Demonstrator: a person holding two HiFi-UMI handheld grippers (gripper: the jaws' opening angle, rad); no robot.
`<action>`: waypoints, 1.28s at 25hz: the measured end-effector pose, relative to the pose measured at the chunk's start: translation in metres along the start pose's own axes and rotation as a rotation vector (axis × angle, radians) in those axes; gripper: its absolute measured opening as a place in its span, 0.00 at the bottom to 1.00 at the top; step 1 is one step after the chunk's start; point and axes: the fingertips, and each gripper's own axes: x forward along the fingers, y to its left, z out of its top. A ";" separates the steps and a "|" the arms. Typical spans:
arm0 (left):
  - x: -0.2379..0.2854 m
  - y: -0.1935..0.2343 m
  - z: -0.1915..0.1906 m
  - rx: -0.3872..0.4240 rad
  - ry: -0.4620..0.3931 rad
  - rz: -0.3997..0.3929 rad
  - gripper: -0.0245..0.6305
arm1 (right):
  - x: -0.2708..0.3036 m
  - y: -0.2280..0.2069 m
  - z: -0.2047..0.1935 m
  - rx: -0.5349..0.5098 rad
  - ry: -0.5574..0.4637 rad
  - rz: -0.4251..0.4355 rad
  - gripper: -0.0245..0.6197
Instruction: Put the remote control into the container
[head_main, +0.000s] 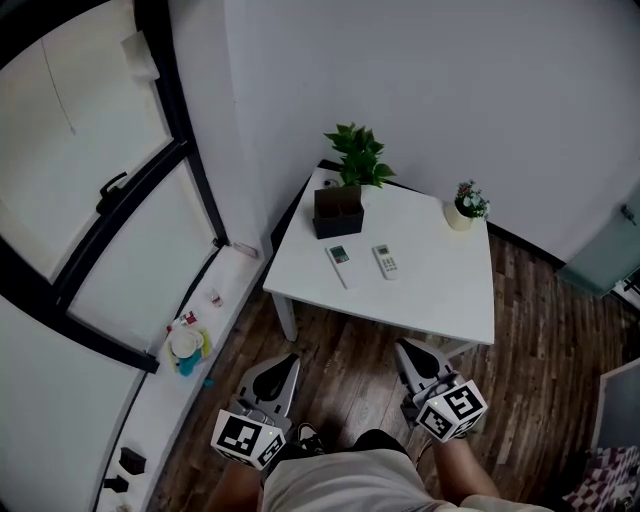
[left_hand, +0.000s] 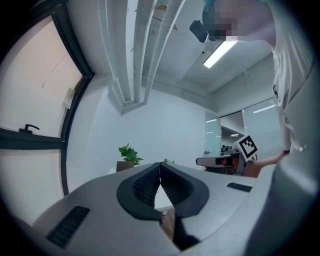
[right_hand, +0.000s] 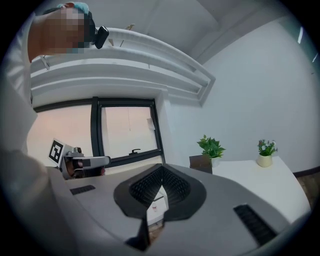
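Both pressed together and empty, the left tool (head_main: 290, 358) and right tool (head_main: 405, 346) hung well short of the tabletop (head_main: 440, 300), where two remote controls (head_main: 340, 256) lay near the dark container (head_main: 338, 212); a good approach probably meant spreading one tool first to span a remote's narrow width.

Furnishings beside a window (head_main: 100, 130)
A leafy plant (head_main: 358, 158) and a small flowerpot (head_main: 462, 212) are placed on a white table (head_main: 440, 300), set on a wooden floor (head_main: 350, 360).
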 end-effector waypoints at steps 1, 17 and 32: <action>0.002 0.007 0.000 -0.001 0.001 -0.006 0.05 | 0.006 0.001 -0.001 -0.002 0.001 -0.003 0.06; 0.079 0.057 -0.001 0.009 0.034 -0.051 0.05 | 0.079 -0.055 -0.001 0.011 0.004 -0.007 0.06; 0.239 0.057 0.010 0.035 0.057 -0.045 0.05 | 0.136 -0.193 0.025 0.037 0.026 0.051 0.24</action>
